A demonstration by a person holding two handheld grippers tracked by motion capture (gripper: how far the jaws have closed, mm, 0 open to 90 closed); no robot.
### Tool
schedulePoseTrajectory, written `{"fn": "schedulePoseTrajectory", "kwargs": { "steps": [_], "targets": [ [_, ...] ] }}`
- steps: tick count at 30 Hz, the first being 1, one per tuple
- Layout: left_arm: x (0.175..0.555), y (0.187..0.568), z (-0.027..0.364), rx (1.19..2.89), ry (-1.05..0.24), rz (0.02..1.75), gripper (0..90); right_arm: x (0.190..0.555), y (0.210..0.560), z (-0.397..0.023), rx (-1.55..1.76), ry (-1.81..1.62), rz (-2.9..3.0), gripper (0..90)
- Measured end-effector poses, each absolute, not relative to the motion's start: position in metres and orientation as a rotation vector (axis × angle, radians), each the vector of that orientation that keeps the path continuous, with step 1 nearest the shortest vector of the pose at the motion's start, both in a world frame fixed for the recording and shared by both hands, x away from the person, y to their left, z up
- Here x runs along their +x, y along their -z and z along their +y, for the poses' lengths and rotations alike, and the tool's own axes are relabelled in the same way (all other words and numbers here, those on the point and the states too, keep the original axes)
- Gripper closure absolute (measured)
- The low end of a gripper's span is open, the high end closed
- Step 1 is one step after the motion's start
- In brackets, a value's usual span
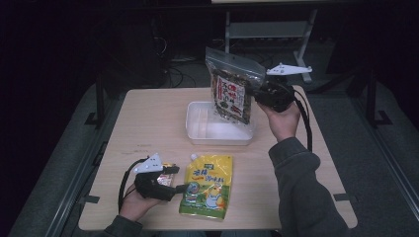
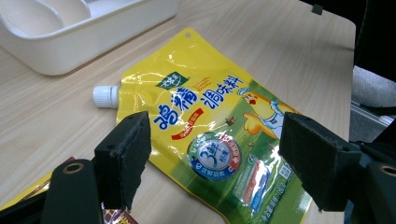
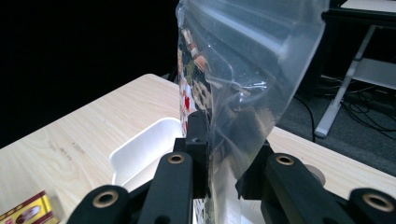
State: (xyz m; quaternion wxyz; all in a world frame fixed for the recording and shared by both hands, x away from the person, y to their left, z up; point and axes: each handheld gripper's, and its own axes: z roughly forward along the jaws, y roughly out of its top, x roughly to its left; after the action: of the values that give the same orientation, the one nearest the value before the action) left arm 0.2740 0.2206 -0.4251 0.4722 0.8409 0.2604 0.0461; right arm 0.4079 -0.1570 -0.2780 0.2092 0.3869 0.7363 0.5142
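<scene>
My right gripper (image 1: pixel 256 97) is shut on the edge of a clear zip bag (image 1: pixel 230 89) with a red label and dark contents. The bag hangs upright above a white tray (image 1: pixel 197 132). In the right gripper view the jaws (image 3: pixel 219 156) pinch the bag's clear plastic (image 3: pixel 247 60), with the tray's rim (image 3: pixel 140 151) below. My left gripper (image 1: pixel 180 179) is open near the front of the table, beside a yellow spouted pouch (image 1: pixel 208 185) that lies flat. In the left gripper view the pouch (image 2: pixel 205 116) lies just beyond the wide-apart pads (image 2: pixel 126 154), untouched by either.
A small red-and-gold packet (image 1: pixel 166 169) lies under the left gripper, also seen as the packet (image 3: pixel 28 212) near the table edge. The wooden table (image 1: pixel 148 118) has bare room on its left half. A metal desk frame (image 1: pixel 267 29) stands behind in the dark.
</scene>
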Motion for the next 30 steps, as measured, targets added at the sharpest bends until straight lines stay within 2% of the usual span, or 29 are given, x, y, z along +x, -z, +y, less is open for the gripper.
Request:
{"fn": "schedulePoseTrajectory", "kwargs": {
  "steps": [30],
  "targets": [
    [0.276, 0.427, 0.224, 2.054, -0.109, 0.646, 24.8, 0.441, 0.334, -0.154, 1.085, -1.44, 2.081, 77.3]
  ]
}}
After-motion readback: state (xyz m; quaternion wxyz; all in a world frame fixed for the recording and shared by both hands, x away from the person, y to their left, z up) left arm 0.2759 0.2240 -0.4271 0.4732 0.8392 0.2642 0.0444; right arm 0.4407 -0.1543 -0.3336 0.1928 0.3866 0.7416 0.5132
